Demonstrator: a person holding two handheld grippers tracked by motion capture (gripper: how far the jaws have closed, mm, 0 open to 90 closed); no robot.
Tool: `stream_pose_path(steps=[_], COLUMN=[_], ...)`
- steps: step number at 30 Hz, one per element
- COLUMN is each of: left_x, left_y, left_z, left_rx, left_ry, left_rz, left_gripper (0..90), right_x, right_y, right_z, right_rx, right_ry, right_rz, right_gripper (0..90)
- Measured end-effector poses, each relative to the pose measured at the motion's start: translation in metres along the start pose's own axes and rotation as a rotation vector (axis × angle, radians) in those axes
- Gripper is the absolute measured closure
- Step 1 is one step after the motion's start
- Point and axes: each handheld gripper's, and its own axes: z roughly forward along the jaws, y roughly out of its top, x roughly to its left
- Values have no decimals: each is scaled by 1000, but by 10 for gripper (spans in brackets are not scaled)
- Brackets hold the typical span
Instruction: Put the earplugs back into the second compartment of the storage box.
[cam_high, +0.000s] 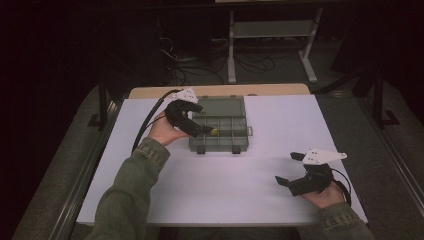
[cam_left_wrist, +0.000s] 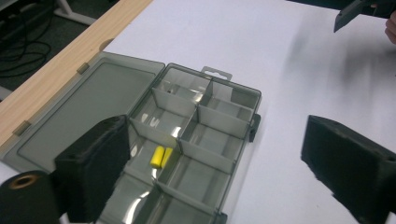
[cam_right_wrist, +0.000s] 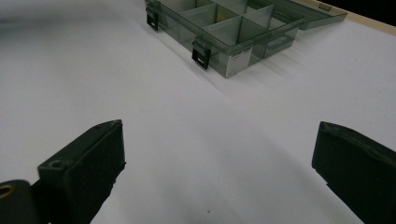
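White table top (cam_high: 225, 185) over a wooden board (cam_high: 220, 91) showing at the 12 o'clock edge; dark room behind, pale metal stand (cam_high: 272, 30) and loose cables (cam_high: 200, 65) on the floor at 12 o'clock, dark rails along both table sides. Smoky transparent organizer box (cam_high: 220, 131) sits at roughly 11 o'clock of table centre, lid (cam_left_wrist: 88, 102) flung open flat toward the wood edge, two black latches (cam_right_wrist: 201, 55) on the near wall, hang tab on one short end. Inside: dividers forming two rows of compartments; two small yellow pieces (cam_left_wrist: 160, 157) lie side by side, touching, in one compartment of the row next to the lid hinge; the other compartments in view look bare. Left gripper (cam_high: 202, 129) hovers above the box's left end at 10 o'clock, jaws wide apart, nothing between the pads; yellow pieces lie below it, not touched. Right gripper (cam_high: 286, 169) rests low over bare table at 4 o'clock, well apart from the box, jaws spread wide, nothing in them. Person's green sleeves (cam_high: 130, 195) enter from 6 o'clock.
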Motion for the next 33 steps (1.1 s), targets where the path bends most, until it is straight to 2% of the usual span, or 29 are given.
stream_pose_path(steps=[4,12,21,24,33], left_x=[-5,-13,-16,-18,-23], left_y=[-9,-37,-65,-73,-94], left_z=[-9,-24,-43,-48,-57], left_rx=[-10,-54,-111,-122,-136], left_ry=[9,11,40,59,77], left_rz=[-9,-26,-61,-62,-94], left_gripper=[0,0,0,0,0], right_x=[0,0,1,1,1], right_y=[0,-1,-1,-1,-1], right_z=[0,-1,-1,-1,0], right_rx=[2,1,3,2,5], right_ry=[-3,-3,-5,-5,-6], right_rz=[2,5,5,5,4], right_gripper=[20,20,20,20,20])
